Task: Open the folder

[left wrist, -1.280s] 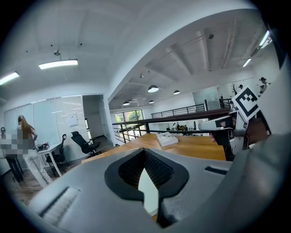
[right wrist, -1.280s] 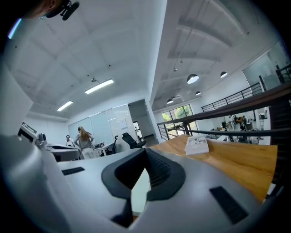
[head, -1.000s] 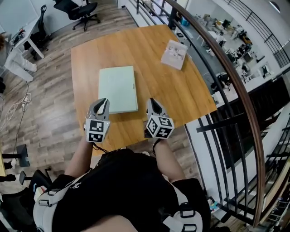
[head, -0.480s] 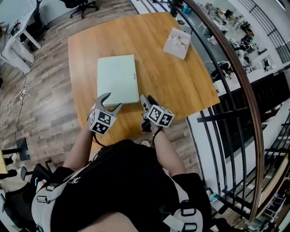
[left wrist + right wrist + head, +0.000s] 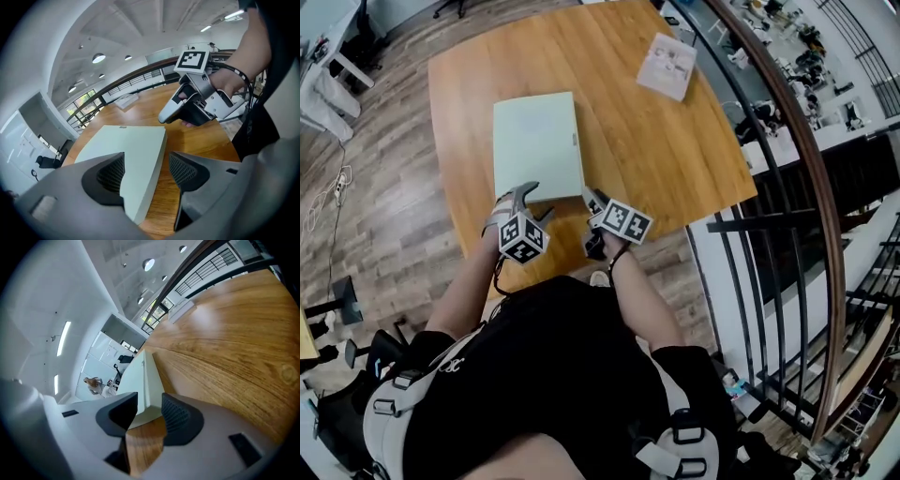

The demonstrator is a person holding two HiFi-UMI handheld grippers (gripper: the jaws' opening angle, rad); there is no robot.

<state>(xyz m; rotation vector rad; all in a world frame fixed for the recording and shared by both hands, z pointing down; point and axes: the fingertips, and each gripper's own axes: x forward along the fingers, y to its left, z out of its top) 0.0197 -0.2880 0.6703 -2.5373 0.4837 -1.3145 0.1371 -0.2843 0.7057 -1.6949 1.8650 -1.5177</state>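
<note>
We see a wooden table (image 5: 656, 159) across the upper half of the head view. On it, left of centre, lies the folder (image 5: 536, 145): pale green, shut and flat on the wood, with its near edge toward the bottom of the frame. A white booklet (image 5: 667, 67) lies well apart from it, near the table's upper right corner.

Both grippers sit at the folder's near edge, just above the middle of the head view. The left gripper (image 5: 532, 201) is at that lower edge. The right gripper (image 5: 592, 199) is just beside the folder's lower right corner.

The left gripper's jaws have just been opening and now stand spread wide, released. In its own view a corner of the folder reaches into the gap between them. The folder runs behind the pad (image 5: 110, 176) at the left of the frame, while bare wood shows between its edge and the pad (image 5: 183, 171) at the right. We cannot tell whether the left-hand pad rests on the cover.

The right gripper's jaws have likewise just been opening and stand apart, clamping nothing. In its own view a corner of the folder stands in the gap, close to both pads, with wood showing below it.
</note>
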